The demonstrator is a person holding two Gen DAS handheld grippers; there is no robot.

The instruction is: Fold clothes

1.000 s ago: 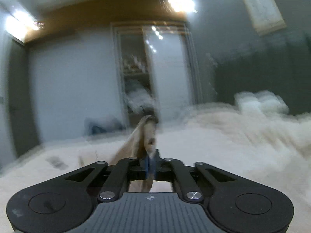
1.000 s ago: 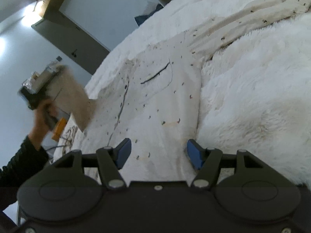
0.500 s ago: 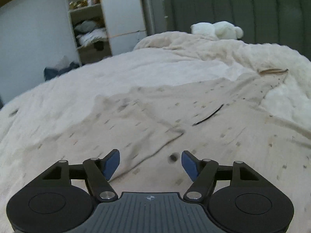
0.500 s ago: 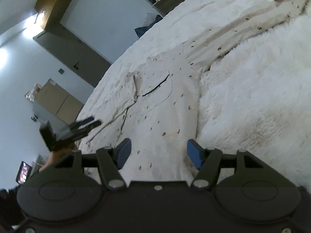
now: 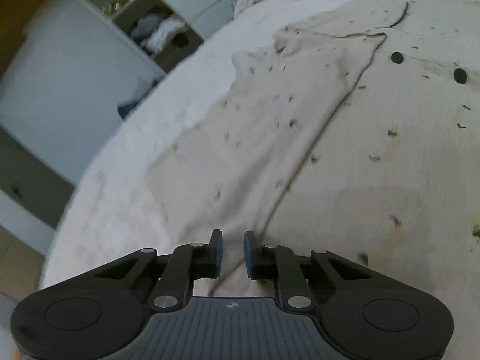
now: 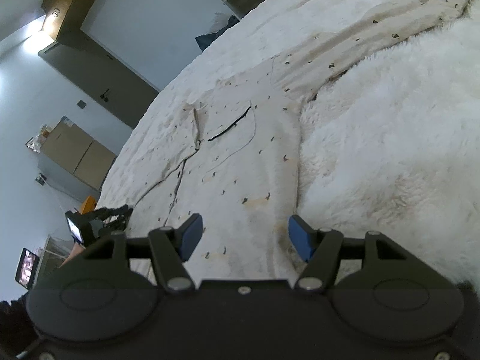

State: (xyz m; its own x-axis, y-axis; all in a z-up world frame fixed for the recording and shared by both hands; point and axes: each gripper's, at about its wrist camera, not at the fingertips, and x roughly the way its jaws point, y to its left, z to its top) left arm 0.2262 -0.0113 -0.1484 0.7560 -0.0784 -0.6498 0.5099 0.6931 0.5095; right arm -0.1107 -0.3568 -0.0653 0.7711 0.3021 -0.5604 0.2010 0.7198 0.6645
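A cream shirt [image 6: 246,162] with small dark flecks lies flat on the bed [image 6: 390,150]. The left gripper [image 5: 233,250] jaws are closing over its edge; the right gripper [image 6: 244,235] jaws stand wide, empty.

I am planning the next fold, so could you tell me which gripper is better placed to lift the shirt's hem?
Left. The left gripper is closing with the shirt edge between its pads; the right gripper hovers open above it.
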